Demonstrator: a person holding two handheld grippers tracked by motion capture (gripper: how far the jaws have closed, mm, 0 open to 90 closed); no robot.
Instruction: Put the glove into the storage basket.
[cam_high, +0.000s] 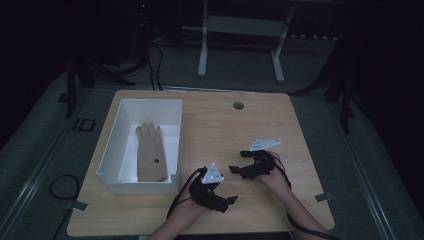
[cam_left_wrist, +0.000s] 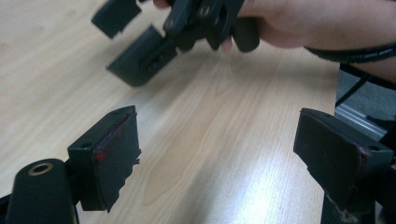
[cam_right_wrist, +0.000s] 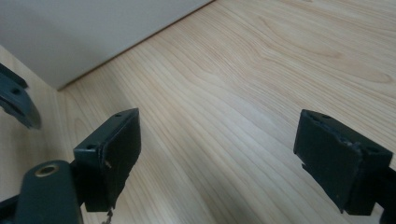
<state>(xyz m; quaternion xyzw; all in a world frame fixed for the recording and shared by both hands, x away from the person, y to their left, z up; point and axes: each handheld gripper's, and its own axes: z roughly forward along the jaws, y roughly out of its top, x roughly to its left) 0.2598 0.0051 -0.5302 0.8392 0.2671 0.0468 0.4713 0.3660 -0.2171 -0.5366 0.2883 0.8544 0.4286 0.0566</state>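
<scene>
The 2 black grippers, left gripper (cam_high: 231, 201) and right gripper (cam_high: 234, 169), are hovering over the light wooden table (cam_high: 220, 125), jaws spread, empty; the tan fabric glove (cam_high: 150, 155) is lying inside the white rectangular box (cam_high: 111, 145).

White box (cam_high: 115, 150) walls off the bare table's (cam_high: 250, 125) left

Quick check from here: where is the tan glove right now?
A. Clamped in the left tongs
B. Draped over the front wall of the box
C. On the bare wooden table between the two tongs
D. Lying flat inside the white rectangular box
D: the high view shows the tan fabric glove lying flat on the floor of the white rectangular box, fingers pointing away from the person, while both tongs stand open over bare wood.
</scene>
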